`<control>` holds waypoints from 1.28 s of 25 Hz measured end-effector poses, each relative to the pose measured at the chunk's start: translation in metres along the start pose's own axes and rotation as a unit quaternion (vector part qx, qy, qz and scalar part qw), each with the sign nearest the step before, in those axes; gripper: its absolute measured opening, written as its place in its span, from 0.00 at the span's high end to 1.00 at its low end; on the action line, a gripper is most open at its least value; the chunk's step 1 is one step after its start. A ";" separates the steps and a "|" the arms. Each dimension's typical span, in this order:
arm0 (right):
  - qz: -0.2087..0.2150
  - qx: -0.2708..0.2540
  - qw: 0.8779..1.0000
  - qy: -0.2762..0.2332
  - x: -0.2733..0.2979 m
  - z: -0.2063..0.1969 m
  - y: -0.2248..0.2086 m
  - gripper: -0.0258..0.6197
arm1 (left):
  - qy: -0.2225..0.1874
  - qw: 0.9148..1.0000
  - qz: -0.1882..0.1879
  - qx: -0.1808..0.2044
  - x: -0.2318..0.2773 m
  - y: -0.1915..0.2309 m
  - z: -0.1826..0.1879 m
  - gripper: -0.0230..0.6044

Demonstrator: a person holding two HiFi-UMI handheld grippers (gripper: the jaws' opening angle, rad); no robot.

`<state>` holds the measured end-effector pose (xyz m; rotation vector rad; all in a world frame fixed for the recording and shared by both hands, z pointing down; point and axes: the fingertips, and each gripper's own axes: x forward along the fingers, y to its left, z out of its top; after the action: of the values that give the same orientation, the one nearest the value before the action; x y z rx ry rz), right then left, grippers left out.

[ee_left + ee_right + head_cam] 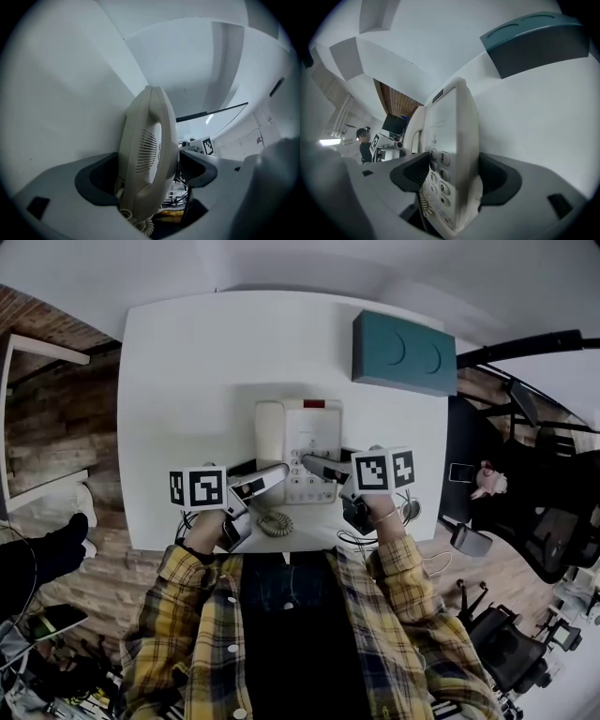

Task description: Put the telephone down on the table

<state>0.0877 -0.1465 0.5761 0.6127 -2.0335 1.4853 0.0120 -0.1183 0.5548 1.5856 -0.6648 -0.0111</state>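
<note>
One handset [147, 154] between left gripper [150, 173] fingers [96, 180] | telephone base [452, 136] between right gripper [455, 178] fingers [501, 180]

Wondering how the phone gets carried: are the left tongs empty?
No, the left tongs are shut on the cream handset, which fills the gap between them.

Office, I reckon: my white desk [187, 381], desk telephone [314, 427], black swivel chairs [553, 531] alongside, wood floor [56, 418].
</note>
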 end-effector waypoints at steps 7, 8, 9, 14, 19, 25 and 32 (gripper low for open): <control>-0.074 -0.068 0.995 -0.001 -0.004 0.002 -0.006 0.49 | 0.015 0.999 0.027 0.034 -0.002 0.003 -0.001 0.31; -0.077 -0.071 0.995 0.000 -0.004 0.002 -0.005 0.49 | 0.016 0.999 0.030 0.036 -0.002 0.003 -0.002 0.31; -0.078 -0.071 0.994 0.001 -0.004 0.002 -0.005 0.49 | 0.018 0.999 0.033 0.039 -0.002 0.003 -0.002 0.31; -0.083 -0.064 0.994 -0.009 -0.005 0.002 -0.006 0.49 | 0.018 0.997 0.051 0.052 -0.001 0.004 -0.002 0.31; -0.088 -0.068 0.994 -0.018 -0.010 0.001 -0.007 0.50 | 0.002 0.996 0.059 0.061 -0.012 0.001 0.006 0.31; -0.088 -0.073 0.993 -0.033 -0.016 0.003 -0.001 0.50 | -0.020 0.996 0.054 0.075 -0.022 -0.011 0.018 0.31; -0.098 -0.087 0.989 -0.063 -0.036 0.016 0.005 0.50 | -0.027 0.993 0.041 0.111 -0.024 -0.037 0.024 0.31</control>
<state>0.1096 -0.1586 0.5450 0.8265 -2.1031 1.1673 -0.0023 -0.1314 0.5087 1.7741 -0.7962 0.0833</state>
